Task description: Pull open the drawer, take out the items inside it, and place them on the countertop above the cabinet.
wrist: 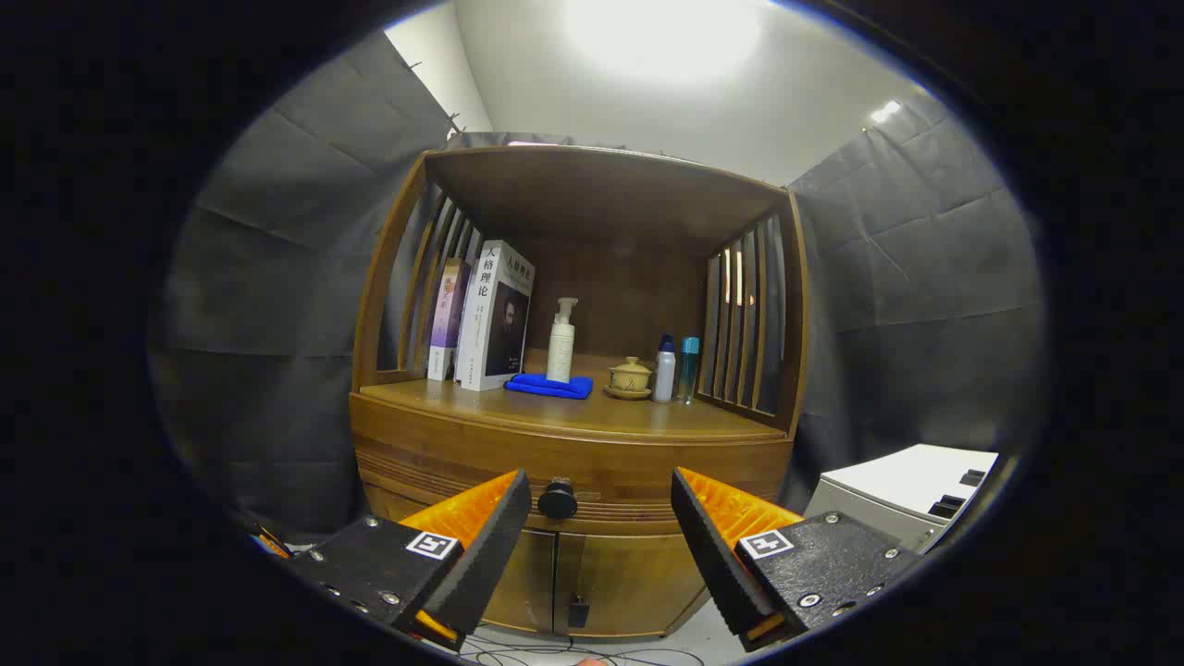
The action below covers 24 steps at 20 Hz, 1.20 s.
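flanking the closed drawer's black knob (pixel 558 499), fingers (pixel 703 546) spread wide, books (pixel 495 314) and bottles (pixel 561 340) on the countertop (pixel 573 412) above

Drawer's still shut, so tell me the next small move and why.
Probably ease the gripper straight forward and a touch left, then close on the knob. The fingers are spread open with the knob just ahead, nearer the left finger, and nothing is gripped. The drawer front sits flush under the countertop.
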Tool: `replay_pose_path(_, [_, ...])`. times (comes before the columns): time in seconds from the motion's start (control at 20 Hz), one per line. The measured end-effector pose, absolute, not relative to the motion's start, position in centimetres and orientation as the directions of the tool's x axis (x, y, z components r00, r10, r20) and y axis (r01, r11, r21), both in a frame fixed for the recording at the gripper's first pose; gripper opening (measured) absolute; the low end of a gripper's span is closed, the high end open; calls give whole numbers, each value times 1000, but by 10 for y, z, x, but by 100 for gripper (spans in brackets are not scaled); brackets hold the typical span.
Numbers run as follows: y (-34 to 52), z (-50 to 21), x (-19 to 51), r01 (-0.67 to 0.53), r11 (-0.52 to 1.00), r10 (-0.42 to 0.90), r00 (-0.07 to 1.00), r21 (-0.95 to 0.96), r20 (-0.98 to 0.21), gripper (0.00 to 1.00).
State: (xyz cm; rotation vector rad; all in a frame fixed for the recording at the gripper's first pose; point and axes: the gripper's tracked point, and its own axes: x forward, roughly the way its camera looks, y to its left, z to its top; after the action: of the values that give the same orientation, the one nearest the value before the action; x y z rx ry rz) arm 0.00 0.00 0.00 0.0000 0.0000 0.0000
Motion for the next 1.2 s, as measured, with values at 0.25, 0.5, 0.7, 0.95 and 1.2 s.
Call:
replay_pose_path(0.25, [0, 0, -2, 3, 1000, -3, 1000, -4, -3, 95])
replay_pose_path(0.5, [-1, -2, -1, 10, 1000, -10, 1000, -2, -10, 95])
replay_pose_path(0.7, [-2, -1, -2, 13, 1000, -13, 1000, 1, -8, 95])
replay_pose_path(0.95, [-3, -1, -2, 20, 1000, -20, 1000, 3, -10, 95])
replay_pose_path(1.2, [-4, 0, -3, 30, 1000, -30, 1000, 9, -8, 95])
